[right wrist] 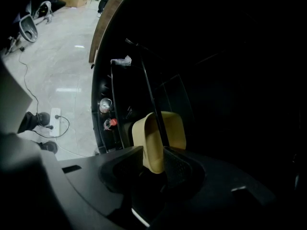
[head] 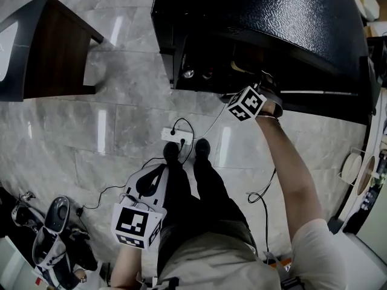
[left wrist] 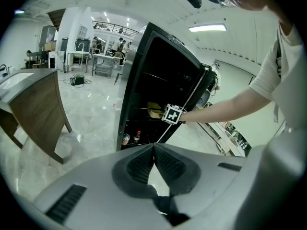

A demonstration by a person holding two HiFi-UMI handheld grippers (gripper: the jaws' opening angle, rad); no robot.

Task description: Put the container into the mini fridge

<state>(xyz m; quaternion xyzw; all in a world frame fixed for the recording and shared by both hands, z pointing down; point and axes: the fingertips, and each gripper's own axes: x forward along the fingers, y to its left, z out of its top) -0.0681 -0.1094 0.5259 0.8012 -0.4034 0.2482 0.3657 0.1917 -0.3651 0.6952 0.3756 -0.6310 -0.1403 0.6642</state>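
Starting closest to the person: the left gripper (left wrist: 154, 148) hangs low by the person's left leg. Its two jaws are pressed together with nothing between them, so it's just idle. Just past that there are two dark shoes (head: 172, 150) on the grey marble floor (head: 72, 138). One white power strip (head: 177, 136) lies right at the toes, with a couple of black cables plugged in.

Further out, the right arm is stretched forward and the right gripper (right wrist: 153, 152) is up at the open front of the one black mini fridge (head: 260, 17). Its jaws are clamped on the single beige container (right wrist: 165, 131), one on each side of its near end. The container sits upright, poking past the jaw tips into the dark inside of the fridge. A thin dark wire rail crosses in front of it. It's too dark in there to tell if it's resting on a shelf.

Left of the container, low in the fridge, I count two drinks side by side: one silver-topped can (right wrist: 104, 105) and one red-capped bottle (right wrist: 111, 123).

Farthest off to the left, well apart from the fridge, stands one dark wooden table (head: 51, 53).
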